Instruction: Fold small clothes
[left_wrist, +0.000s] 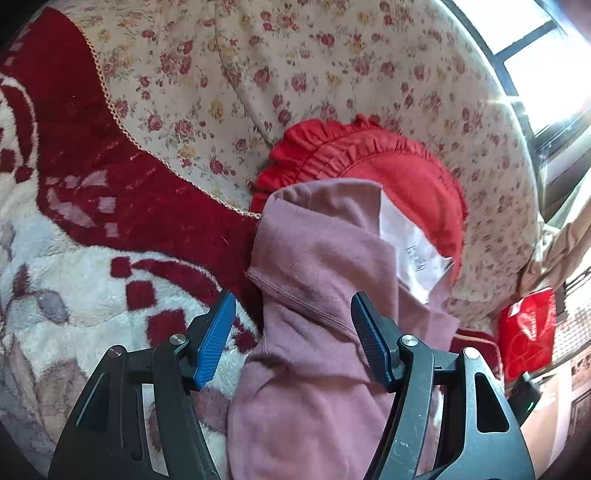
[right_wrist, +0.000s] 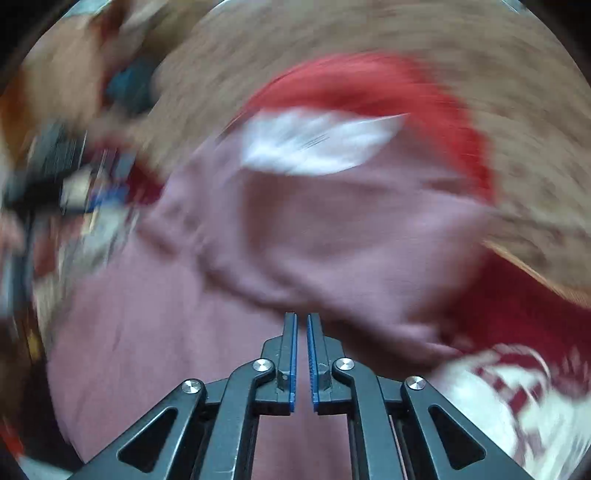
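Observation:
A dusty-pink garment (left_wrist: 314, 258) lies in a crumpled fold on the bed, with a white care label (left_wrist: 413, 254) sticking out at its upper right. Under its far end is a red ruffled garment (left_wrist: 388, 166). My left gripper (left_wrist: 292, 296) is open wide just over the pink cloth, whose hem edge runs between the blue pads (left_wrist: 218, 339) without being pinched. The right wrist view is motion-blurred. It shows the pink garment (right_wrist: 295, 229), the label (right_wrist: 314, 144) and the red garment (right_wrist: 369, 81). My right gripper (right_wrist: 301, 315) stands over the pink cloth, its pads a narrow gap apart with nothing between them.
A floral sheet (left_wrist: 295, 74) covers the far part of the bed. A fluffy red-and-white blanket (left_wrist: 74, 221) lies on the left, also seen as the blanket (right_wrist: 517, 387) in the right wrist view. A red bag (left_wrist: 526, 332) and a bright window (left_wrist: 535, 55) are at the right.

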